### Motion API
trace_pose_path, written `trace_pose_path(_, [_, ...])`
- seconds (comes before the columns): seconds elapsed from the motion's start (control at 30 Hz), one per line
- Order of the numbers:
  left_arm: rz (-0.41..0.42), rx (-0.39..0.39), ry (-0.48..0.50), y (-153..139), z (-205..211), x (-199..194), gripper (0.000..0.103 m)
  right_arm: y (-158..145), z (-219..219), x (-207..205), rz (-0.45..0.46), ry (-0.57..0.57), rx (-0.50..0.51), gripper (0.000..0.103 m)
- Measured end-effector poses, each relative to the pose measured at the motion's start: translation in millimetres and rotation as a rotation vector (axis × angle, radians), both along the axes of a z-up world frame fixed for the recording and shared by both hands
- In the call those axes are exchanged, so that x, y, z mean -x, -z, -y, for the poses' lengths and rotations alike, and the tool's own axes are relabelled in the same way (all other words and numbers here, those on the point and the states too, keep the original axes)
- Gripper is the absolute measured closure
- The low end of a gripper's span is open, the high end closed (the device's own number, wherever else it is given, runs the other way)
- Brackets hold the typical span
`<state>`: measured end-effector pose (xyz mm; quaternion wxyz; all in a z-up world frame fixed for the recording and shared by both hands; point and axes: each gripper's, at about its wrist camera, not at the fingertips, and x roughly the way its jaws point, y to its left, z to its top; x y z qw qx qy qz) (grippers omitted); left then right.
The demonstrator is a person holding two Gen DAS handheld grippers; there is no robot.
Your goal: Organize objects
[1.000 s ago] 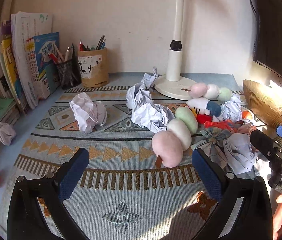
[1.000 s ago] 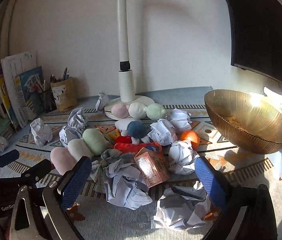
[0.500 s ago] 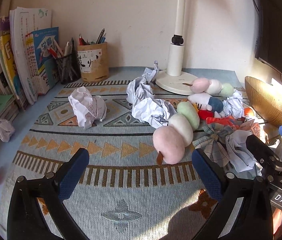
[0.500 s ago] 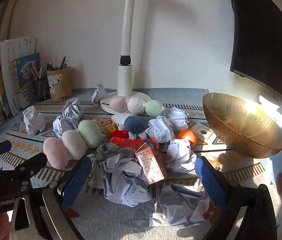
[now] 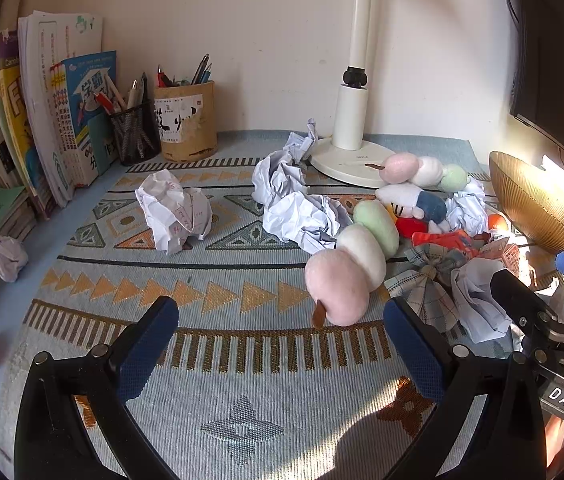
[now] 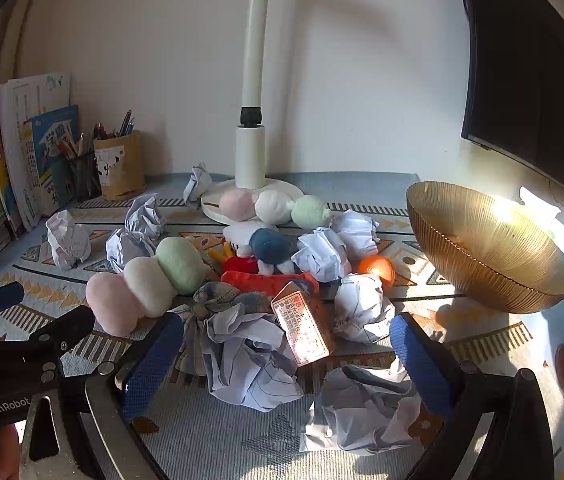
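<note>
Tongs on both sides (image 5: 282,328) (image 6: 285,344) gape wide, holding nothing.

I see hard sunlight entering from the right, glaring off the ribbed amber glass bowl (image 6: 485,248) and washing out the tabletop beside it. The white wall (image 6: 361,80) carries a lamp-pole shadow, and fisheye bending darkens my corners.
</note>
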<state>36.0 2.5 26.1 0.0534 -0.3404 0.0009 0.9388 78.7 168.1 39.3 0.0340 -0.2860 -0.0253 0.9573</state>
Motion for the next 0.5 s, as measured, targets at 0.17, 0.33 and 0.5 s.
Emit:
trace_pose_path(0.17, [0.001,0.000,0.001,0.4,0.3,-0.2,0.001,0.3,-0.3,0.0,0.002,0.000,0.001,0.000])
trace_pose_path(0.33, [0.002,0.001,0.000,1.1,0.3,-0.4,0.001,0.7,-0.5,1.0,0.007,0.000,0.002,0.000])
trace_pose_path(0.5, [0.005,0.004,-0.002,2.4,0.7,-0.6,0.001,1.6,-0.5,2.7,0.014,-0.002,0.004,0.000])
